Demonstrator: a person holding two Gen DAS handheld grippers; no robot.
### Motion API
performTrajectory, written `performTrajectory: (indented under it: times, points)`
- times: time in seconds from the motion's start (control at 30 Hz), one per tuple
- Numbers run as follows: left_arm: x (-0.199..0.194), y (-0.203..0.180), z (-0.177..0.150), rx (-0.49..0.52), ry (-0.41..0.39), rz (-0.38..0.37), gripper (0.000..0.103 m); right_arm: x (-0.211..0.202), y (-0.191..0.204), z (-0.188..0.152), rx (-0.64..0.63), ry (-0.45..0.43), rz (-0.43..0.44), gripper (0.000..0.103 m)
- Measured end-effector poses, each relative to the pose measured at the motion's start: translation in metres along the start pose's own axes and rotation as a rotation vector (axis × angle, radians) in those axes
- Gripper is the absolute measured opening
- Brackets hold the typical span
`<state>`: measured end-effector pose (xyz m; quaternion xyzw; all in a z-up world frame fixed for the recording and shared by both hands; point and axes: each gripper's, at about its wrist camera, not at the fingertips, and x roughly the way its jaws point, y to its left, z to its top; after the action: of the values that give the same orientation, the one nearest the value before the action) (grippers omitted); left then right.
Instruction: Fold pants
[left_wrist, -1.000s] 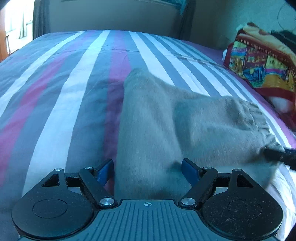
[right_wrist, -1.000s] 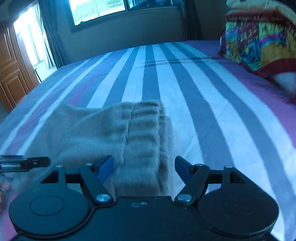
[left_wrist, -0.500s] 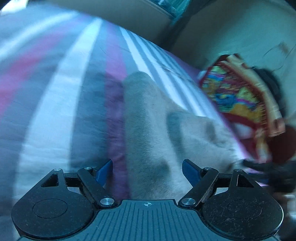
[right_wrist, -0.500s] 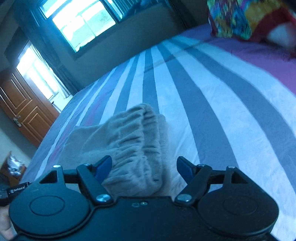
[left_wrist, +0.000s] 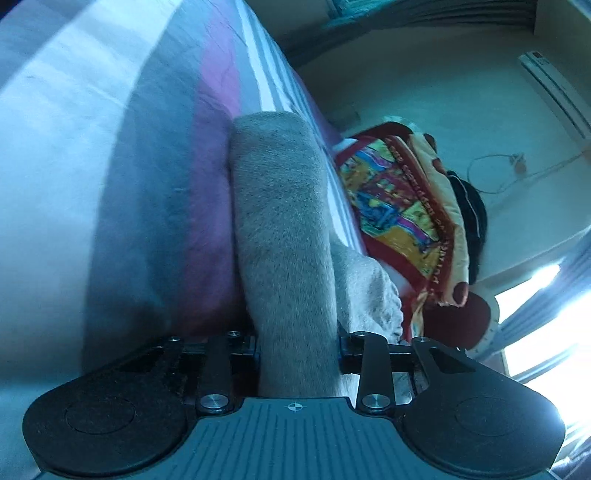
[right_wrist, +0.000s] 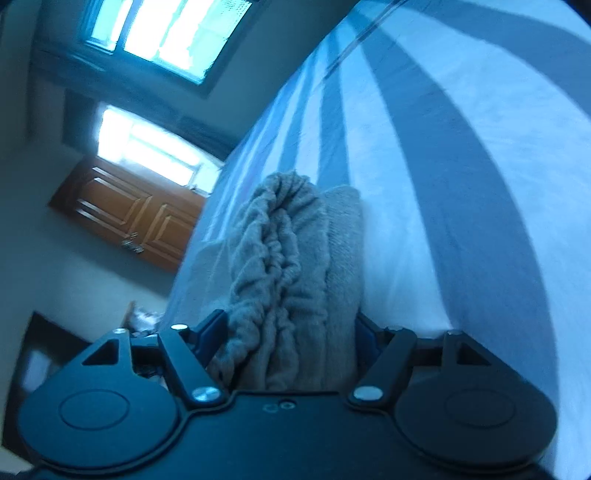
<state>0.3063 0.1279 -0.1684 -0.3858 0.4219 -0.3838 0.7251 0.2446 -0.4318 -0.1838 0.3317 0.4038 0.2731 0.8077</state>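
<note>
Left claw (left_wrist: 297, 349): jaws just closing, now clamped on grey pants (left_wrist: 284, 229), narrow gap. Right claw (right_wrist: 291, 332): also just closing, wider, gripping gathered waistband (right_wrist: 284, 254). Pants resting on striped bed (right_wrist: 424, 184).

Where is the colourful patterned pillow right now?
In the left wrist view, the colourful patterned pillow lies right of centre on the striped bed cover, just beyond the grey fleece pants and in front of the pale wall.
</note>
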Motion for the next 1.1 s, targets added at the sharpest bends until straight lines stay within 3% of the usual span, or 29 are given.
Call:
performTrajectory:
  times: [0.1, 0.13, 0.33, 0.53, 0.6, 0.7, 0.73, 0.77, 0.8, 0.9, 1.0, 1.1]
  points:
    - [0.006, -0.003, 0.002, 0.019, -0.023, -0.009, 0.029, 0.012, -0.001, 0.01, -0.017, 0.026, 0.026, 0.064]
    - [0.003, -0.004, 0.004, 0.024, -0.035, -0.019, 0.029, 0.015, 0.001, 0.014, -0.028, 0.03, 0.029, 0.059]
    - [-0.015, -0.024, 0.02, 0.077, -0.117, -0.081, 0.028, 0.016, 0.022, 0.039, -0.09, 0.047, 0.081, 0.05]
    - [-0.023, -0.028, 0.086, 0.096, -0.213, -0.096, 0.028, 0.045, 0.043, 0.088, -0.147, 0.05, 0.132, 0.045]
    - [-0.018, -0.023, 0.114, 0.099, -0.232, -0.067, 0.028, 0.064, 0.049, 0.111, -0.166, 0.052, 0.137, 0.045]
    - [-0.005, 0.003, 0.148, 0.068, -0.244, 0.092, 0.031, 0.101, 0.05, 0.146, -0.148, 0.036, 0.096, 0.046]
    - [0.003, 0.019, 0.154, 0.015, -0.227, 0.196, 0.04, 0.116, 0.045, 0.153, -0.147, 0.033, 0.042, 0.053]
    - [0.007, 0.035, 0.154, -0.031, -0.214, 0.2, 0.04, 0.131, 0.04, 0.159, -0.148, 0.033, -0.066, 0.06]
    - [0.005, 0.039, 0.152, -0.034, -0.236, 0.169, 0.04, 0.145, 0.032, 0.16, -0.13, 0.049, -0.186, 0.065]
    - [-0.007, 0.038, 0.139, -0.022, -0.277, 0.157, 0.041, 0.144, 0.019, 0.154, -0.083, 0.031, -0.157, 0.068]
    - [-0.02, 0.025, 0.112, 0.067, -0.308, 0.225, 0.051, 0.122, 0.024, 0.133, -0.135, -0.004, -0.153, 0.07]
    - [-0.036, 0.005, 0.073, 0.132, -0.356, 0.303, 0.069, 0.097, 0.019, 0.108, -0.147, -0.033, -0.168, 0.07]
